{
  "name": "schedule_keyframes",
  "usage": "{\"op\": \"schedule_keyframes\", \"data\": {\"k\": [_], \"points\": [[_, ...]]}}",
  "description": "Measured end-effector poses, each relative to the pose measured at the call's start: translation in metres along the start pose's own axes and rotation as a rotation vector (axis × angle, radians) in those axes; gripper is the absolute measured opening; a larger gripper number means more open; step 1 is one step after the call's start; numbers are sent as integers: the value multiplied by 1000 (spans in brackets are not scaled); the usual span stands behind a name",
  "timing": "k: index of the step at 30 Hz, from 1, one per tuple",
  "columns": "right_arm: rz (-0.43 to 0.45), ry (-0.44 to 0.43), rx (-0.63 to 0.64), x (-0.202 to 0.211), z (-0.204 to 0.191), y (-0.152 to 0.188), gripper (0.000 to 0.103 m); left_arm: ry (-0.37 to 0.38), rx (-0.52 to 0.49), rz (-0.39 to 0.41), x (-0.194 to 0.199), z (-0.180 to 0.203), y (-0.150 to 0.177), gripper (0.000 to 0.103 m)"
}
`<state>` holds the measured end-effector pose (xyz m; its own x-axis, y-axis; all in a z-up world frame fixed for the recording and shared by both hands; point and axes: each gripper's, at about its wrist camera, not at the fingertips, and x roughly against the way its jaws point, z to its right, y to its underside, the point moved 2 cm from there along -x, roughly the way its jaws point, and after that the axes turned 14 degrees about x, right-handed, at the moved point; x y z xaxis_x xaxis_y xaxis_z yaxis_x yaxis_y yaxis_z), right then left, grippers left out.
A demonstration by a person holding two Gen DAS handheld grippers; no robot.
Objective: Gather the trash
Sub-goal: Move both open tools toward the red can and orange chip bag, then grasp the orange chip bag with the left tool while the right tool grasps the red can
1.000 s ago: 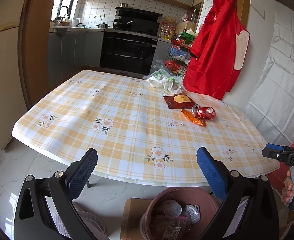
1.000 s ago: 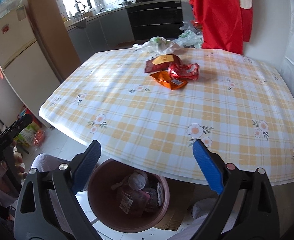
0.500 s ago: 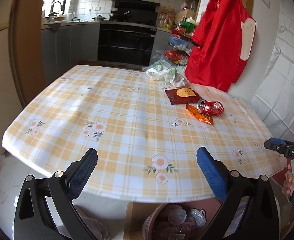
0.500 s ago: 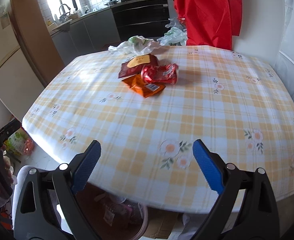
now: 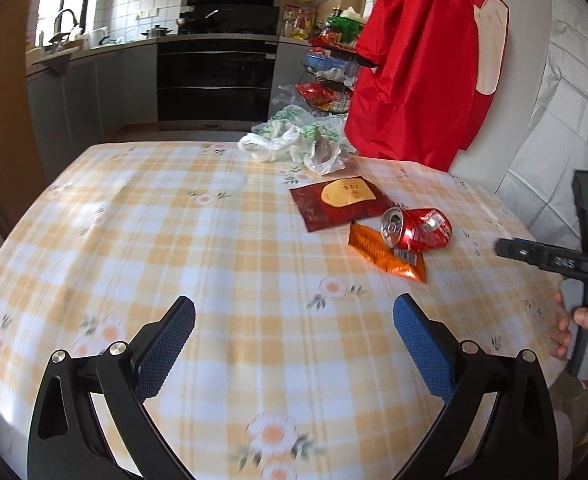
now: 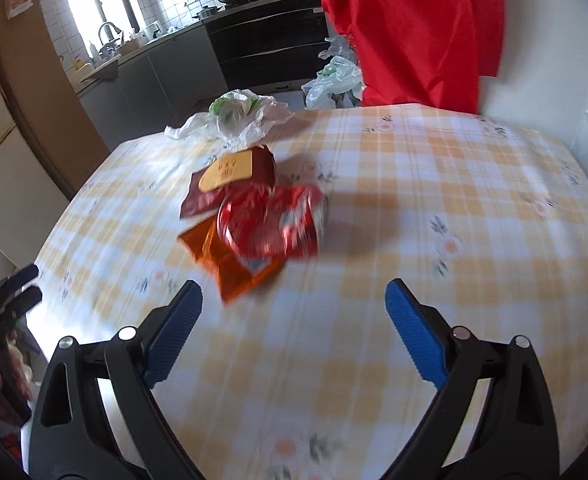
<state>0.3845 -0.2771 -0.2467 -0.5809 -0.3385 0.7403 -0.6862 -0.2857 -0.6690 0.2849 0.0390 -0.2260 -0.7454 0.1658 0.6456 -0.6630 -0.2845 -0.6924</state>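
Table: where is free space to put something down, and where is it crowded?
The table is bare to the left of the dark red packet and in front of the orange wrapper, toward both grippers. It is crowded at the far right: plastic bags, packet, crushed can and wrapper cluster there.

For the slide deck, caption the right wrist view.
Open right gripper above a checked table, facing a crushed can on an orange wrapper.

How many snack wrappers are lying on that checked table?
2. A dark red wrapper lies toward the far side, and an orange wrapper lies nearer, partly under the crushed can. The plastic bags may hide more.
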Motion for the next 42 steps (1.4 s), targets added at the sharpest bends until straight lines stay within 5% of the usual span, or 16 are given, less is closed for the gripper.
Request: {"op": "schedule_keyframes", "data": {"k": [12,21,26,31,33,42], "points": [[-60,5,-120,-84,-3,-52,97,38,-9,-37,-57,12,-18,91],[-149,142,-24,-115,-19,-66,97,46,13,-57,-69,2,-15,91],[-173,149,-39,-121,-17,-63,96,59,25,-75,-77,1,-15,86],[-95,120,-36,-102,-11,-61,95,99,59,-120,-94,5,-17,70],[-75,108,-51,-94,-6,-59,95,125,62,-146,-106,12,-17,57],[-24,99,-134,-50,24,-34,95,160,172,-284,-172,40,-20,33]]}}
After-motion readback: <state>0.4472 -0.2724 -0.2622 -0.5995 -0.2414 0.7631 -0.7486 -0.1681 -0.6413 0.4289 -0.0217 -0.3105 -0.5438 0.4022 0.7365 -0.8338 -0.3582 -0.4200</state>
